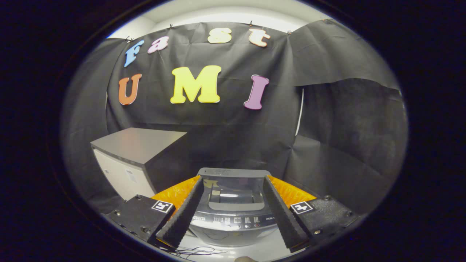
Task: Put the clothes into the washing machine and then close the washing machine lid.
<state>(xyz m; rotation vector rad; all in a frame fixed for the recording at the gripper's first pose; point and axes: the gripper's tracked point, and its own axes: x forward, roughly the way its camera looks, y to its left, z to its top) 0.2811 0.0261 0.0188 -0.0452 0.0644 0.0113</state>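
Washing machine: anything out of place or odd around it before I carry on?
Nothing stands out. The washing machine sits square just ahead, its lid down, seen between the open fingers of the claw, which holds nothing. A grey cabinet stands upright beyond, to one side. No clothes lie nearby.

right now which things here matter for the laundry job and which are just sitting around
For the job:
- small grey toy washing machine, seen between the fingers, lid looks down
- gripper, fingers spread open, holding nothing

Just there:
- grey-topped cabinet with white front, beyond the fingers
- thin dark cable on the white surface

No clothes visible.
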